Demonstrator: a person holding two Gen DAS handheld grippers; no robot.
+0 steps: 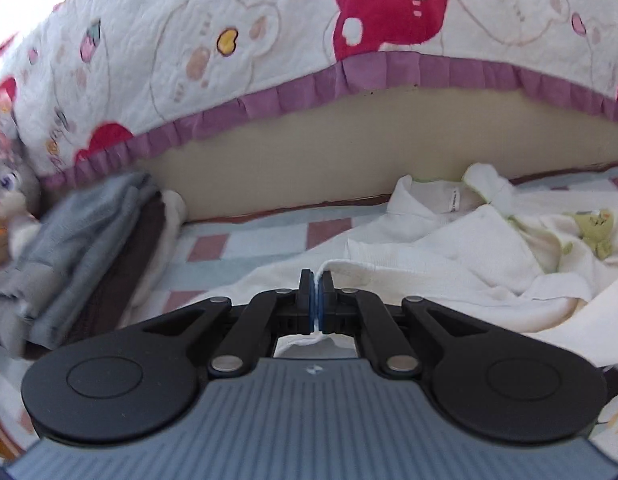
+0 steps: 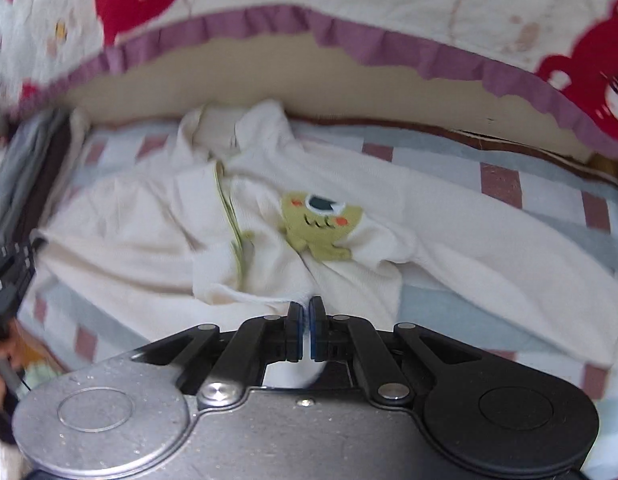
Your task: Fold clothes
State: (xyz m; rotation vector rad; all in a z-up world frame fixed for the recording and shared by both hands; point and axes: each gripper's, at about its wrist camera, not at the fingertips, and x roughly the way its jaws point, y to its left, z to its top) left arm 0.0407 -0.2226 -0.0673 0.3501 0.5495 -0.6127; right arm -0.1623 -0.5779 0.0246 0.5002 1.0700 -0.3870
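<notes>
Cream garment [image 2: 121, 220], hem inside both jaws

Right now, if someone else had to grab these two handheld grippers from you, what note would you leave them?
Left gripper: jaws shut on the cream garment, pinching its hem.
Right gripper: jaws shut on another edge of it.
Garment lies crumpled on the checked sheet, frog patch up.
Folded grey clothes are stacked at the left.
Left to do: spread and fold this garment.

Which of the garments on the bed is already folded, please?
The grey garment, stacked against the headboard at the left edge of the bed. The cream garment with the green frog patch lies spread and rumpled, pinched by both grippers.
</notes>
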